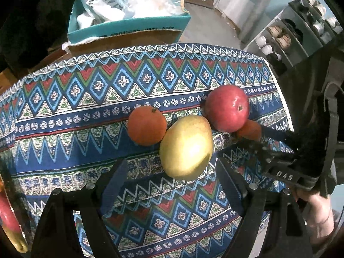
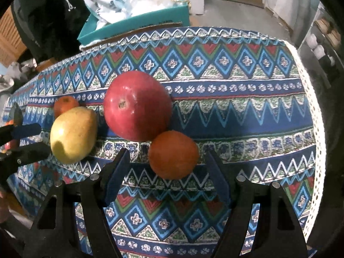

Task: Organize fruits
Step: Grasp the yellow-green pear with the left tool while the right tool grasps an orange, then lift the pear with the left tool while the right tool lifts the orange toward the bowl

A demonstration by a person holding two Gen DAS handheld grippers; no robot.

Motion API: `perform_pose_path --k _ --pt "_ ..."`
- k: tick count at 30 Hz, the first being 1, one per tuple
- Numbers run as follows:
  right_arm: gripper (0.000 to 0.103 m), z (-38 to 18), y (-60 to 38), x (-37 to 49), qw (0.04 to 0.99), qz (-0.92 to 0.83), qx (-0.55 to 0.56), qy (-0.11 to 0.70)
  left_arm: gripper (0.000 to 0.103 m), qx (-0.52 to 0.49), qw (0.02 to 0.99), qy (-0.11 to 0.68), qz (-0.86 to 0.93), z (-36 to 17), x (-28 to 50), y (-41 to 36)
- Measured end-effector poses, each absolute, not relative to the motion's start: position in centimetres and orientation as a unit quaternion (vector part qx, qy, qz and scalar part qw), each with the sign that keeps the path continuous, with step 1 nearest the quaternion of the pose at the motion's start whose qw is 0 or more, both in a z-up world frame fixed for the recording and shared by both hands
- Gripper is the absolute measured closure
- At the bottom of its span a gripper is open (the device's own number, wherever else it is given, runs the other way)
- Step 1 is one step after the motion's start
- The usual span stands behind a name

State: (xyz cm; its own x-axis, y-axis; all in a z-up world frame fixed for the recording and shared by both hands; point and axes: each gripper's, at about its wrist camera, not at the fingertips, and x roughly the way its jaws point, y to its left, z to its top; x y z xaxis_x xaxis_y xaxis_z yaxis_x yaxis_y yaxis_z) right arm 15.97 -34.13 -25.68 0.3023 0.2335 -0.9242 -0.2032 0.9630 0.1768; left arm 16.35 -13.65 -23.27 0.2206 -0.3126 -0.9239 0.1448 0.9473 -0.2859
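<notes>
On the patterned tablecloth (image 1: 75,133) a yellow pear-like fruit (image 1: 186,147) lies just ahead of my left gripper (image 1: 172,172), its near end between the open fingertips and touching neither pad. An orange (image 1: 147,128) touches its left side and a red apple (image 1: 226,108) sits to its right. A second orange (image 2: 173,154) lies between the open fingers of my right gripper (image 2: 167,161), with small gaps to both pads. Behind that orange stands the red apple (image 2: 137,105), and the yellow fruit (image 2: 73,134) is at the left beside the left gripper (image 2: 39,140).
A teal box (image 1: 129,24) stuffed with plastic bags stands behind the table. The cloth's lace-trimmed edge (image 2: 316,116) falls away on the right, with a shoe rack (image 1: 286,36) beyond. A red and yellow thing (image 1: 8,219) shows at the left edge. A hand (image 1: 318,210) holds the right gripper (image 1: 249,135).
</notes>
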Motion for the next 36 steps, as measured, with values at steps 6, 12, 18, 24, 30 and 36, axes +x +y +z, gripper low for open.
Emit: perform_pose_path --k 6,12,18,24,30,36 --pt "0.039 -26.7 -33.7 16.2 0.805 0.132 0.006 0.578 0.018 -0.094 0.768 0.616 -0.15 -24.3 17.2 -14.2" --pt "0.054 -27.0 -34.8 16.1 0.806 0.122 0.019 0.579 0.018 -0.092 0.763 0.622 -0.151 -25.6 17.8 -15.5" --pt "0.055 -26.8 -35.3 15.6 0.809 0.119 0.013 0.575 0.018 -0.085 0.756 0.631 -0.151 -26.8 18.6 -17.2" --pt "0.055 -25.8 -36.2 15.0 0.815 0.115 0.033 0.568 0.018 -0.07 0.76 0.629 -0.149 -27.6 18.7 -18.3" --pt "0.055 -25.0 -36.7 14.5 0.817 0.117 0.04 0.564 0.035 -0.047 0.769 0.624 -0.131 -28.0 18.7 -18.9" --pt "0.055 -24.7 -36.0 14.1 0.818 0.12 0.035 0.561 0.035 -0.047 0.767 0.626 -0.135 -27.9 18.0 -17.8"
